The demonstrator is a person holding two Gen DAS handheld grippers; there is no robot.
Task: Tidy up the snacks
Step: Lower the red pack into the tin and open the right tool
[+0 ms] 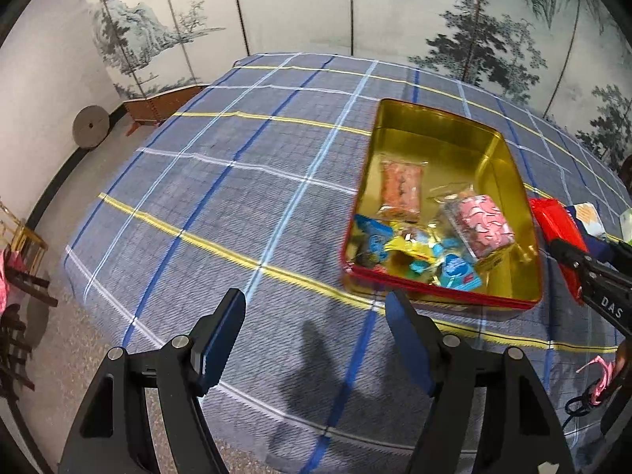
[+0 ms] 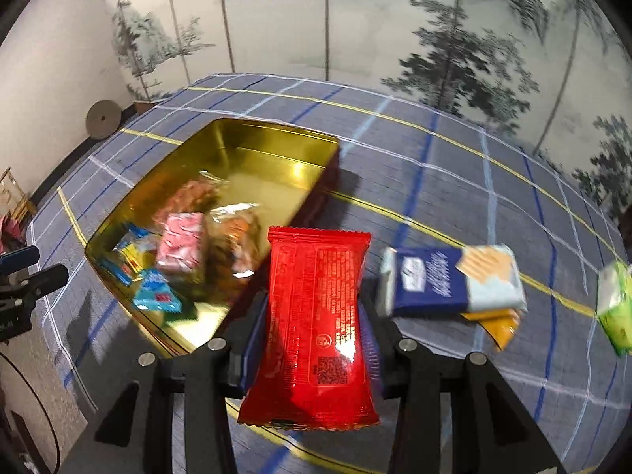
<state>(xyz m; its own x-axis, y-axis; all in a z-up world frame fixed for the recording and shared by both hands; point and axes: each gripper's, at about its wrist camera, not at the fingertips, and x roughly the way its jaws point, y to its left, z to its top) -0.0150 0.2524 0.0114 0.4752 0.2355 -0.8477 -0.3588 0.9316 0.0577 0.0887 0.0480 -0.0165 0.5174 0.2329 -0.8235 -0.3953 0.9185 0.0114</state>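
Observation:
A gold tin (image 1: pixel 434 122) with a red outer rim lies on the checked cloth and holds several snack packets, among them a pink one (image 1: pixel 484 225) and an orange one (image 1: pixel 401 187). My left gripper (image 1: pixel 316 312) hangs open over bare cloth, just left of the tin's near corner, with nothing between its fingers. My right gripper (image 2: pixel 312 316) is shut on a red snack packet (image 2: pixel 316 316), held upright just right of the tin (image 2: pixel 256 146). That red packet (image 1: pixel 561 233) and the right gripper's tips (image 1: pixel 568 252) also show at the right of the left wrist view.
A blue-and-white cracker pack (image 2: pixel 450 276) lies on the cloth right of the red packet, over a yellow packet (image 2: pixel 501 324). A green packet (image 2: pixel 616 308) sits at the far right. A painted folding screen (image 1: pixel 316 8) stands behind the table; floor and wooden furniture (image 1: pixel 23 260) lie left.

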